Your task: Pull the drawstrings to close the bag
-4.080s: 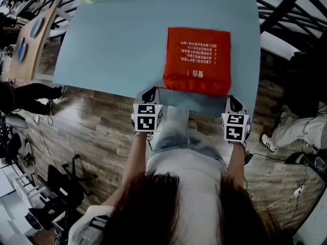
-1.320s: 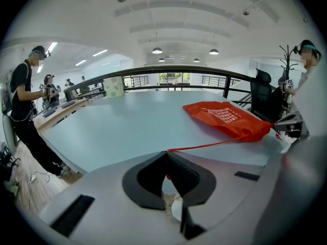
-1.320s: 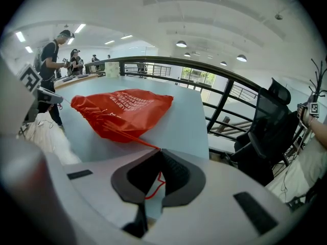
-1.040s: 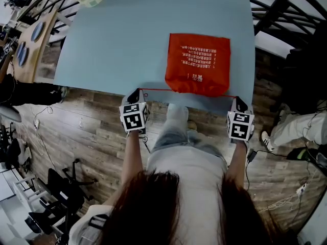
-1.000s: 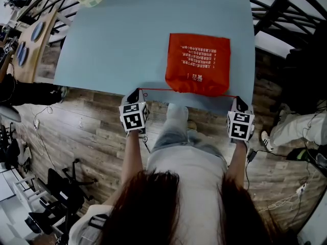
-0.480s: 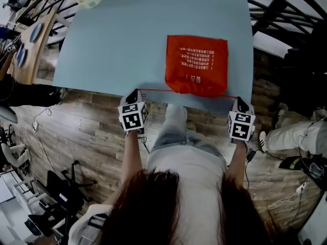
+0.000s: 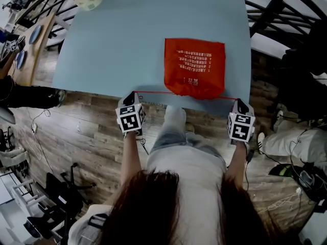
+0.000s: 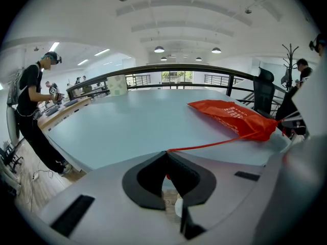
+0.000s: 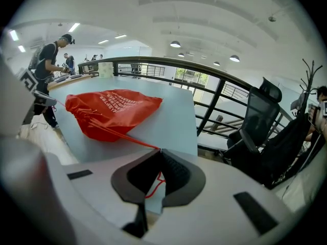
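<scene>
**Two cords drawn tight, orange bag at the table's edge**

The orange bag [image 7: 194,68] lies flat on the pale blue table [image 7: 127,40], right of the middle and close to the edge where the person stands. Its mouth points toward that person and looks bunched and puckered. White print covers its upper face.

From the mouth a thin red cord runs out to each side, along the near edge of the table, both of them straight and taut. The left drawstring [image 7: 156,92] ends in the left claw [image 7: 133,94], whose jaws are pressed together with the cord pinched at their tips. The right drawstring [image 7: 230,97] ends in the right claw [image 7: 238,100], also closed tight on the cord, with a slack loop of red string hanging behind the pads.

Both claws sit just off the table's near edge, well apart, with the bag between them.
</scene>
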A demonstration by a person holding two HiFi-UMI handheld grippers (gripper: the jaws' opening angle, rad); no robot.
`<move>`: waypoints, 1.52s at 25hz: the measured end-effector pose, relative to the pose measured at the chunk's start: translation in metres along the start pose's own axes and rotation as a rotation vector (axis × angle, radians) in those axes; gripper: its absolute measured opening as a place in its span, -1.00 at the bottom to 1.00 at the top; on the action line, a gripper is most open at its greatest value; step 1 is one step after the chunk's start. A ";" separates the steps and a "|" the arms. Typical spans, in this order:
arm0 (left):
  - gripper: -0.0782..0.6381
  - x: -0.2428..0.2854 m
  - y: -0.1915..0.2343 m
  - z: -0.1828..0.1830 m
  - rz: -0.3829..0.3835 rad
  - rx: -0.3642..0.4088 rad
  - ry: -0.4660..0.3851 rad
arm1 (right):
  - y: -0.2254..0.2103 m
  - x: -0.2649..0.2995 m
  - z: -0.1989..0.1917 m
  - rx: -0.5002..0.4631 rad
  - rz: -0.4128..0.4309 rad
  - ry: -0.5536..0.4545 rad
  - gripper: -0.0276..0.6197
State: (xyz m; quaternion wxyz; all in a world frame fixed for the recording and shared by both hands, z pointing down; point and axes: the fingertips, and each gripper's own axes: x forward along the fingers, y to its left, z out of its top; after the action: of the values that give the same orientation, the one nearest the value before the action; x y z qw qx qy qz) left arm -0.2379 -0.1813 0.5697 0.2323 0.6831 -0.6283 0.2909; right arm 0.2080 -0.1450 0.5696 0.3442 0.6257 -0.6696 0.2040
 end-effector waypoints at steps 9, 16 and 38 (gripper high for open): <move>-0.74 0.002 0.000 0.000 0.010 0.012 -0.002 | -0.001 0.001 0.002 -0.014 0.001 -0.005 -0.83; -0.74 -0.001 0.008 0.003 0.032 -0.004 -0.019 | -0.008 -0.001 -0.001 -0.009 -0.011 -0.014 -0.83; -0.74 -0.002 0.026 0.012 0.077 -0.004 -0.046 | -0.032 -0.002 -0.005 0.060 -0.043 -0.014 -0.84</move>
State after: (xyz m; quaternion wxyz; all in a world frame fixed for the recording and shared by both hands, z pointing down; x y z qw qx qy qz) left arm -0.2621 -0.1909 0.5581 0.2078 0.6644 -0.6601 0.2823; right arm 0.2405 -0.1445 0.5668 0.3250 0.6514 -0.6519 0.2122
